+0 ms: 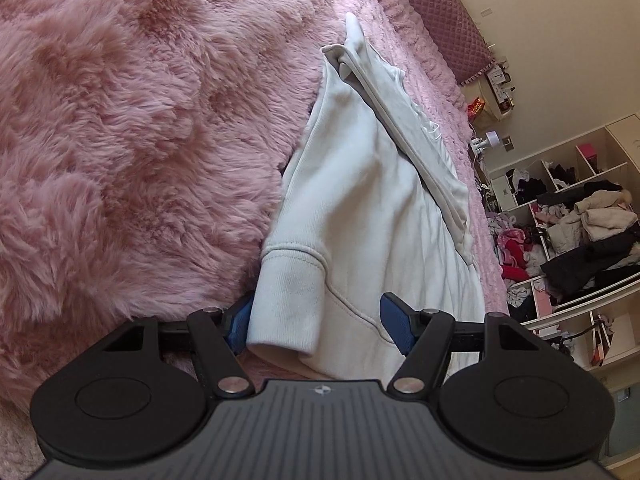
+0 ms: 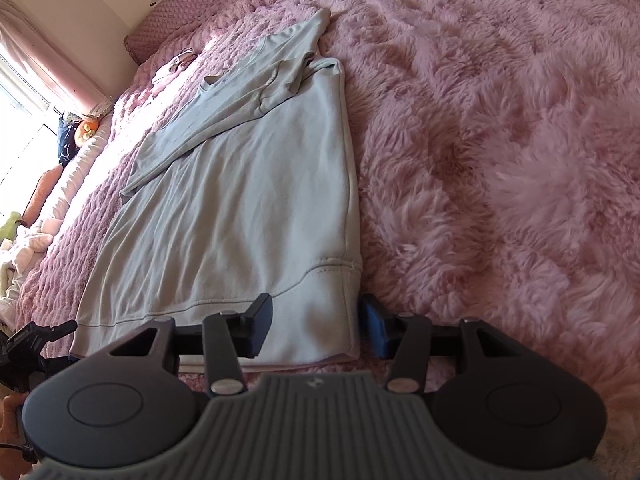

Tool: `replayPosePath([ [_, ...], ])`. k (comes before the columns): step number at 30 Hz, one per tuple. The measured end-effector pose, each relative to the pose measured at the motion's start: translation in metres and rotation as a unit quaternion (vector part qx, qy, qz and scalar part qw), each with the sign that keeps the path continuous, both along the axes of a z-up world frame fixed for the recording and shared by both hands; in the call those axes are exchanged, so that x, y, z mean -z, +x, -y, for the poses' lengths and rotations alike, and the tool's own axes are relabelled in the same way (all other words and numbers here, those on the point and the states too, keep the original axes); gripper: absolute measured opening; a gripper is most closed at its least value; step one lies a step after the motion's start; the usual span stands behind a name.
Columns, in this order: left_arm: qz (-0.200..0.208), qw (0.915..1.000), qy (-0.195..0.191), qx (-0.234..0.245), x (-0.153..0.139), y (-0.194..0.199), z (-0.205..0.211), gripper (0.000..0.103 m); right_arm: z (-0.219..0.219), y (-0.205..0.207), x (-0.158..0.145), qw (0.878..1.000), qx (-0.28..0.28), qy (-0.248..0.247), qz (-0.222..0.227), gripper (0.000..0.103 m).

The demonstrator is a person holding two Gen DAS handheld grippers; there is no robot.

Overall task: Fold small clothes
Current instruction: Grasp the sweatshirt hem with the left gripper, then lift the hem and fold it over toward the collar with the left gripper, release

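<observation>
My white sweatshirt [image 1: 360, 208] lies on a shaggy pink blanket [image 1: 132, 128]; my hand-held gripper's pads [image 1: 396, 328] are blue, its body black.

Seeing pale sweatshirt [image 2: 240, 200] flat on fluffy pink blanket [image 2: 500, 140], sleeve [image 2: 224, 108] folded diagonally across body, ribbed hem [image 1: 292, 304] nearest my cameras.

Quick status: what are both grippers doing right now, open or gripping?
Left gripper: open, jaws straddling the white sweatshirt hem corner, not clamped.
Right gripper: open, jaws straddling the other hem corner, not clamped.
</observation>
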State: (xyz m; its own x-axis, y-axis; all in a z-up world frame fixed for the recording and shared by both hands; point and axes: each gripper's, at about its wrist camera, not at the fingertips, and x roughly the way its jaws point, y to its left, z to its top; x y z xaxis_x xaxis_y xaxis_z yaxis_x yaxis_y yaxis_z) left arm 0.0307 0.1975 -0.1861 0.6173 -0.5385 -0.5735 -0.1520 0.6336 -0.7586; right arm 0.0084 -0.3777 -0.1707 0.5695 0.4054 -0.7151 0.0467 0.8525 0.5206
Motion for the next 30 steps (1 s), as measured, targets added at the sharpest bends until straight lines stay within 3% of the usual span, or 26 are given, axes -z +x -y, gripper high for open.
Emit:
replayPosePath([
  [3, 0.009, 0.9999, -0.005, 0.002, -0.002, 0.0, 0.002, 0.067, 0.0, -0.003, -0.004, 1.0, 0.001, -0.005, 0.012, 0.022],
  [7, 0.005, 0.9997, 0.022, 0.001, -0.003, 0.001, 0.008, 0.039, -0.001, -0.003, -0.009, 1.0, -0.003, -0.008, 0.019, 0.018],
  [10, -0.007, 0.9999, 0.014, 0.003, 0.001, 0.002, 0.007, 0.023, -0.003, -0.002, -0.01, 1.0, -0.007, -0.019, 0.018, 0.016],
  [15, -0.016, 0.9998, -0.013, -0.005, 0.007, 0.002, 0.0, 0.02, -0.006, -0.002, -0.01, 1.0, -0.007, -0.022, 0.021, 0.011],
  [26, -0.007, 1.0, -0.004, 0.003, -0.003, 0.002, 0.002, 0.02, -0.011, -0.001, -0.016, 0.999, -0.011, -0.025, 0.029, 0.007],
  [30, 0.006, 0.9999, -0.007, 0.008, -0.011, 0.001, 0.002, 0.015, -0.013, -0.002, -0.024, 0.999, -0.007, -0.028, 0.034, 0.005],
])
